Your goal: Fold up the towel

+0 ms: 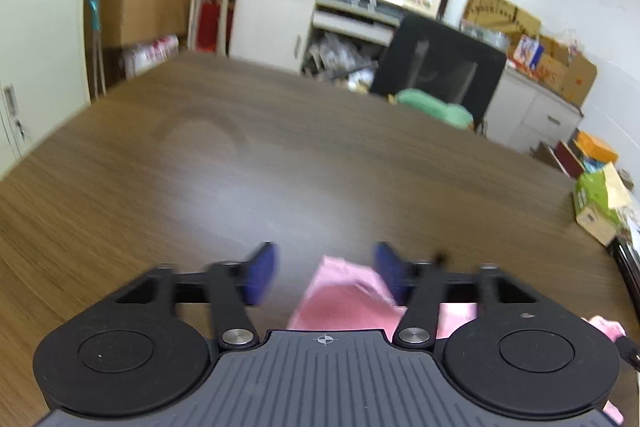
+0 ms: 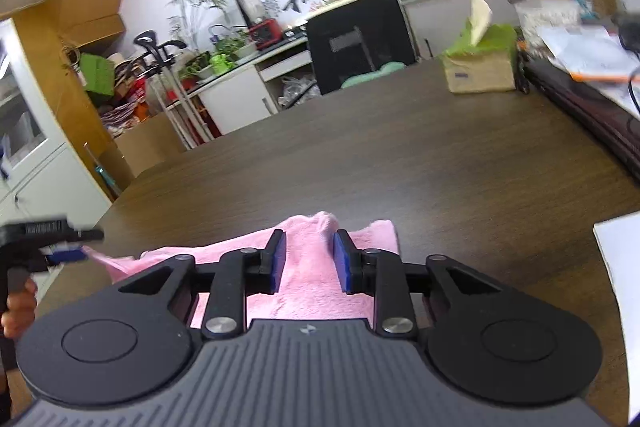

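A pink towel (image 2: 308, 267) is seen lying on the dark wooden tabletop (image 2: 400, 155), bunched into a low ridge at its far edge. The right gripper (image 2: 308, 261) is held low over it, its blue-padded fingers (image 2: 278, 261) standing partly apart with a raised fold of the cloth between them; the pads are not seen to press on the fabric. In the left wrist view the left gripper (image 1: 324, 275) is shown with its fingers (image 1: 262, 273) spread wide, and a corner of the towel (image 1: 344, 297) is seen lying loose just beside the right-hand pad, not clamped. In the right wrist view the left gripper (image 2: 60, 251) is seen at the towel's left end, carried by a hand (image 2: 18, 311). A tissue box (image 2: 482, 61) is placed well apart from the towel, at the far side of the tabletop.
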### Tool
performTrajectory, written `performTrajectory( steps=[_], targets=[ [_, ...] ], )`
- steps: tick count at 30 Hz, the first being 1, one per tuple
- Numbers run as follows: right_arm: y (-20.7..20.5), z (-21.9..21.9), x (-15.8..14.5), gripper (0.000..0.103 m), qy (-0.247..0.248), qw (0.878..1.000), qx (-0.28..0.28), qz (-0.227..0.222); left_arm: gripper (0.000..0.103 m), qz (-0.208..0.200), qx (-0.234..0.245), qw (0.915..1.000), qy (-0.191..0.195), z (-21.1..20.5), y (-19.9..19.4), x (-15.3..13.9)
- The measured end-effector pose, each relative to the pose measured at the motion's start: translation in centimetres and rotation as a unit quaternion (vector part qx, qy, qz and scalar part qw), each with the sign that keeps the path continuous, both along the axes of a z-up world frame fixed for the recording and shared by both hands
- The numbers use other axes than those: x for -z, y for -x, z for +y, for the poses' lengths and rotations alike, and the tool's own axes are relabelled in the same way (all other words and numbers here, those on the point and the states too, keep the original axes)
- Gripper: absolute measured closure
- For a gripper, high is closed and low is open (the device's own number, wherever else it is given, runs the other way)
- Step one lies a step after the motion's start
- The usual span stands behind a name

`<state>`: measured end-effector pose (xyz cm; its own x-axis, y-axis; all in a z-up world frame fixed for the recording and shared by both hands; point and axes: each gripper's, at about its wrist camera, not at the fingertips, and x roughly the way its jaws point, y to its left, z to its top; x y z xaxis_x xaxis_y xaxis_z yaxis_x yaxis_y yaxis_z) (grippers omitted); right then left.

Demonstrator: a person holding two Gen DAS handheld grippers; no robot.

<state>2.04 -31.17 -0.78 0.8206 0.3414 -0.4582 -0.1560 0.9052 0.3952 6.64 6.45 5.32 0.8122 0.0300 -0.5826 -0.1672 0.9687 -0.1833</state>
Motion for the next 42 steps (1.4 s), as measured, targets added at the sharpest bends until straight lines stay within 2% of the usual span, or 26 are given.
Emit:
performTrajectory(
  steps=[5,10,13,17,20,23,24,26,30,33,37,40,42],
  targets=[
    [0.8,2.8,-0.7,0.064,0.045,0.998,-0.051,-0.013,0.025,-0.022,0.013,0.9995,-0.018,-0.5,1.1,-1.2],
    [-0.1,5.0,-0.7,0.06,0.081,0.995,-0.062,-0.002,0.025,-0.01,0.08,0.9948,-0.062,-2.3,3.1,0.0],
    [-0.5,5.0,-0.7,0.06,0.07,0.996,-0.052,0.008,0.025,0.006,0.128,0.9875,-0.092,-3.8,3.1,1.2],
    [-0.6,3.6,-0.3,0.056,0.03,0.999,-0.032,0.019,0.025,0.046,0.147,0.9789,-0.134,-5.5,1.9,2.9],
    [-1.3,2.5,0.6,0.051,0.009,0.998,-0.046,0.037,0.027,0.06,0.139,0.9793,-0.134,-5.6,1.2,3.7],
    [-2.1,2.2,1.8,0.049,0.007,0.997,-0.048,0.06,0.027,0.033,0.115,0.9864,-0.112,-4.5,0.9,2.4],
    [-2.2,2.2,2.0,0.049,0.008,0.997,-0.049,0.061,0.022,0.013,0.106,0.9882,-0.11,-4.0,0.8,1.6],
    [-1.9,2.8,1.7,0.047,0.014,0.997,-0.058,0.05,0.019,0.003,0.08,0.991,-0.108,-3.0,0.5,0.9],
    [-1.3,4.2,0.8,0.047,0.022,0.996,-0.084,0.028,0.022,0.011,0.053,0.9937,-0.098,-1.6,-0.1,0.9],
    [-0.9,7.2,-0.2,0.046,0.042,0.991,-0.127,0.012,0.022,0.016,0.022,0.994,-0.105,-0.7,-0.4,1.2],
    [-0.8,12.3,-1.1,0.045,0.079,0.98,-0.18,-0.015,0.022,0.019,-0.032,0.9971,-0.066,2.5,-0.8,0.9],
    [-1.6,16.3,-1.9,0.045,0.102,0.975,-0.196,-0.012,0.022,0.011,-0.074,0.9938,-0.082,4.3,-0.9,0.8],
    [-2.7,18.6,-2.4,0.045,0.1,0.975,-0.199,0.0,0.02,0.004,-0.096,0.9906,-0.098,5.1,-0.7,0.8]
  ],
)
